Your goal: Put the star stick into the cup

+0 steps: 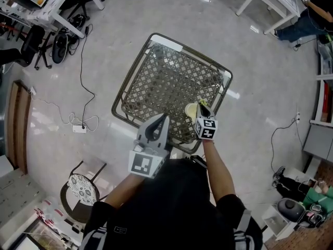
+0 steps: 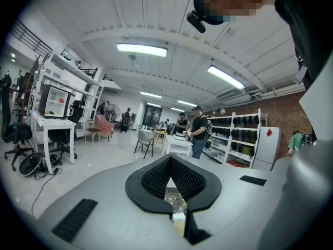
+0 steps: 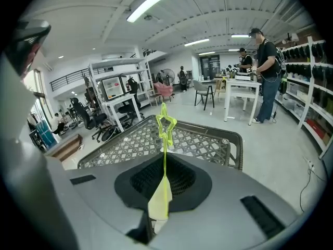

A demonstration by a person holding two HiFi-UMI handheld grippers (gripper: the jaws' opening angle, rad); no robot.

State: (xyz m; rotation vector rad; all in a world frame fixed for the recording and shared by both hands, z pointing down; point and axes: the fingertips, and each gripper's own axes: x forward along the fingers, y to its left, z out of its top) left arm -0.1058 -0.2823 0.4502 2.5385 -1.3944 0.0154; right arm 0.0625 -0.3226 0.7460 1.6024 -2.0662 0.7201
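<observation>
The star stick (image 3: 166, 125) is neon yellow-green, its star standing up above the jaws over the lattice table (image 3: 208, 139). My right gripper (image 3: 164, 166) is shut on its thin shaft. In the head view the right gripper (image 1: 202, 113) hovers over the table's (image 1: 152, 40) near right corner, with the star (image 1: 203, 104) at its tip. The pale yellow cup (image 1: 191, 110) stands on the table just left of that tip. My left gripper (image 1: 163, 119) is at the table's near edge, left of the cup. Its jaws (image 2: 170, 160) meet, shut on nothing, with lattice showing through the gap below.
A small round stool with a patterned top (image 1: 80, 187) stands near left of me. A power strip with cables (image 1: 79, 128) lies on the floor left of the table. White desks (image 1: 54, 7) and chairs stand at the far left, and people stand by a white table (image 3: 265, 72) to the right.
</observation>
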